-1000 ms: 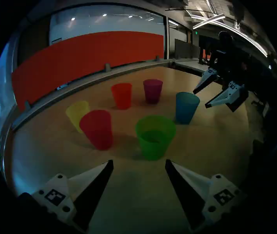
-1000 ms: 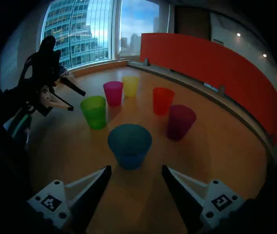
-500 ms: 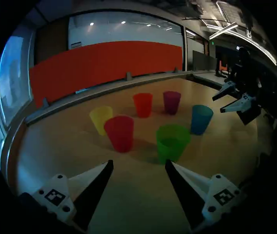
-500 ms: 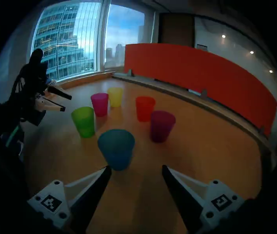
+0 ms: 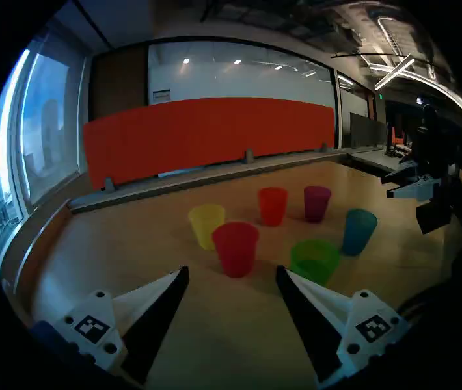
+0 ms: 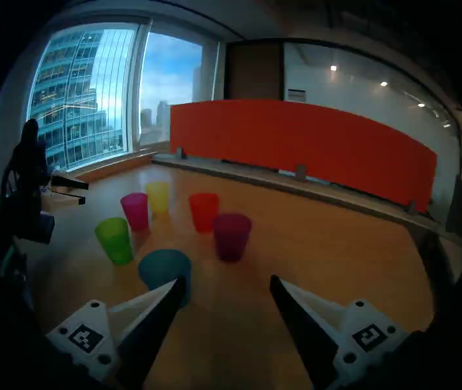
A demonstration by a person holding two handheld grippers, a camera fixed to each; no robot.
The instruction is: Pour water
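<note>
Here left gripper [image 5: 231,286] and right gripper [image 6: 228,292] gape empty, open tabletop [image 5: 231,344] short of cups [image 5: 236,248]

Your left gripper [image 5: 231,268]: jaws spread wide, gripping nothing | your right gripper [image 6: 226,279]: jaws spread wide, gripping nothing, at 3 o'clock in left gripper view.

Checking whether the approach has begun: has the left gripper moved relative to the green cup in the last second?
Yes. The left gripper backed away and swung left: the green cup now looks smaller and sits farther right in its view.
</note>
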